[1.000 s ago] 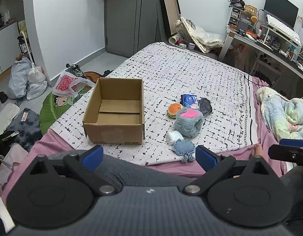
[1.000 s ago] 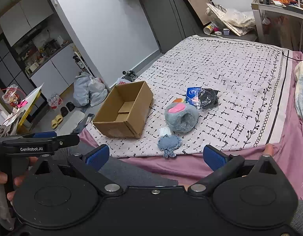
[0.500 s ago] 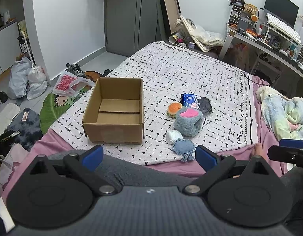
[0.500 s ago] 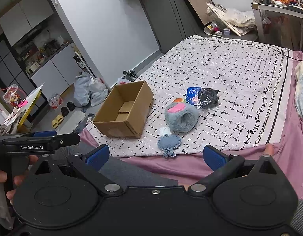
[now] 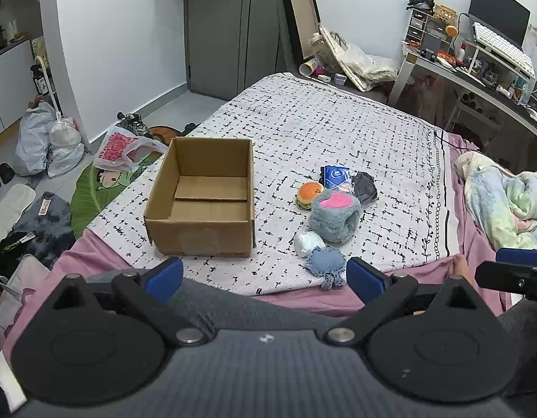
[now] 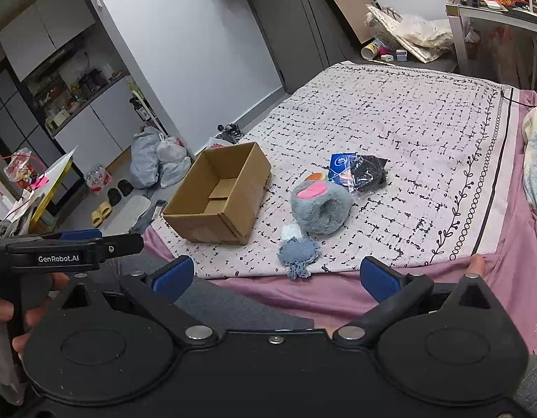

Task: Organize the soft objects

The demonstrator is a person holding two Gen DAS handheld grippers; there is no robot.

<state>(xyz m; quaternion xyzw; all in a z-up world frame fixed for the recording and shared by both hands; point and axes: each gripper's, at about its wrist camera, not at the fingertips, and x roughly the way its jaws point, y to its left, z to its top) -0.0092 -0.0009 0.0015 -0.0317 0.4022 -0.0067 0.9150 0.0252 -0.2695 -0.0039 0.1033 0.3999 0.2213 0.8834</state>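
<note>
Tongs: left tongs (image 5: 265, 275) and right tongs (image 6: 273, 275) both spread wide, empty.
Toys: clustered on bed, right of box (image 5: 202, 198).
Approach: take nearest blue toy (image 5: 325, 261) from above, pinch mid-body.

Both wrist views low, near bed's foot, facing forward, sharing cardboard box (image 5: 202, 202) (image 6: 219, 195).

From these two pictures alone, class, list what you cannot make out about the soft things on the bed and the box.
- Burger toy: right wrist view, mostly hidden behind the grey fluffy toy.
- White bundle: both views, too small to identify.
- Cardboard box: left wrist view, near wall hides the front of its floor.
- Blue packet: print too small to read.
</note>
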